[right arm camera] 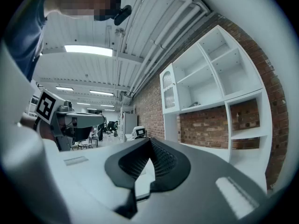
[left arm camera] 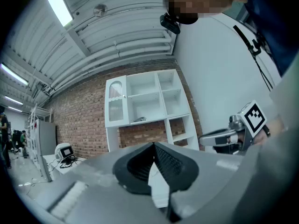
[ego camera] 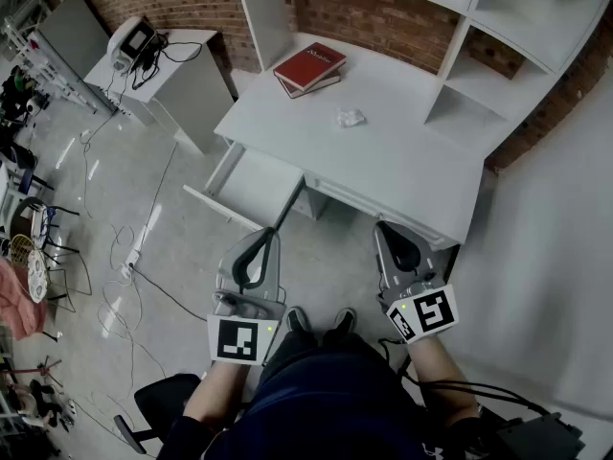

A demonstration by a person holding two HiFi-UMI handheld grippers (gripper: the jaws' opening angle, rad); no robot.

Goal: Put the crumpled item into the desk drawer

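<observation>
I hold the left gripper (ego camera: pixel 268 238) and right gripper (ego camera: pixel 388 233) near me, fingers pressed together on nothing. The crumpled item (ego camera: pixel 351 117) lies far back on the desk (ego camera: pixel 402 161). Arriving unopened, I could nudge it away from the open drawer (ego camera: pixel 251 185).

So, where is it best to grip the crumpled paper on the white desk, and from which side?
Probably across the middle of the crumpled paper, coming from above at the front side of the desk. It is a small, low, irregular wad with no handle, lying alone on the bare top, apart from the red books; the shelves stand behind and right of it.
</observation>
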